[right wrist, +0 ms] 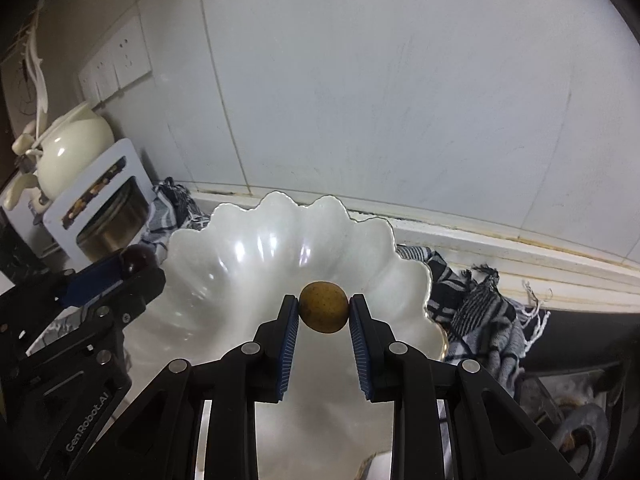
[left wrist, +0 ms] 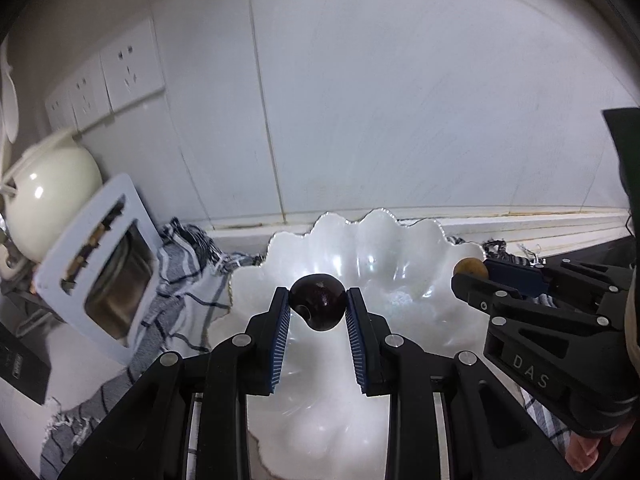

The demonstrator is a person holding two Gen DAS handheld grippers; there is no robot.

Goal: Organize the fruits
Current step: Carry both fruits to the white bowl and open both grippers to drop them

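Observation:
A dark red cherry is pinched between the blue pads of my left gripper, which hangs over a white scalloped bowl. My right gripper is shut on a small round yellow-brown fruit above the same bowl. In the left wrist view the right gripper enters from the right with the yellow-brown fruit at its tip. The right wrist view shows the left gripper at the left with the cherry. No fruit shows on the visible part of the bowl's inside.
The bowl rests on a grey-and-white checked cloth against a tiled wall. At the left stand a white box with cut-out windows, a cream teapot and wall sockets. A dark stove top lies at the right.

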